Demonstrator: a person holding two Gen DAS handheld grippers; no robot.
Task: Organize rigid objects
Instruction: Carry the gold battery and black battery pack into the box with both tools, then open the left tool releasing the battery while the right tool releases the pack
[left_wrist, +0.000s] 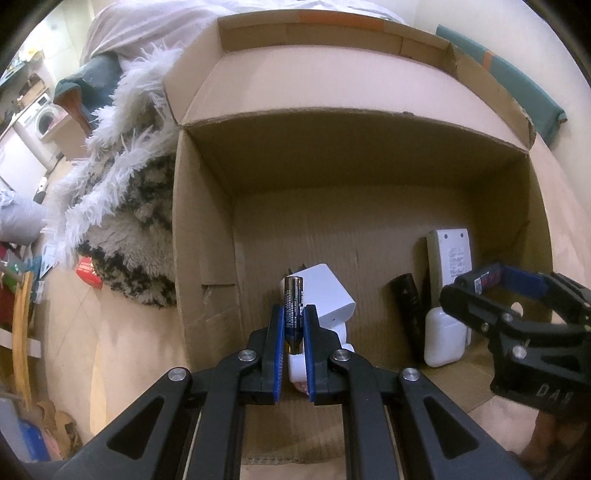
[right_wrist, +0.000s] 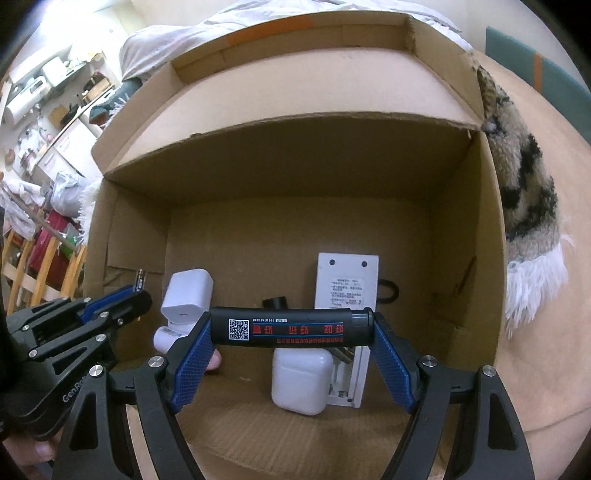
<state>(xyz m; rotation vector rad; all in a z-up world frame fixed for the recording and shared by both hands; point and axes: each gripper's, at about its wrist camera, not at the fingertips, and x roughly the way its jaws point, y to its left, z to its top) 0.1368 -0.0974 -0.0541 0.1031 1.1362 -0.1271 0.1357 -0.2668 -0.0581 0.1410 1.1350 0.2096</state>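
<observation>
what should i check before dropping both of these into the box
1. Left gripper shut on the battery: ok.
2. Right gripper holds the black tube end to end between its pads: ok.
3. Both grippers are over the open cardboard box: ok.
4. Bare floor under the battery: not ok, the white charger lies right below.
5. Bare floor under the tube: not ok, the earbud case and white adapter lie beneath.
6. Grippers apart from each other: ok.

Dim warm light, fisheye edges, sharp ctr
</observation>
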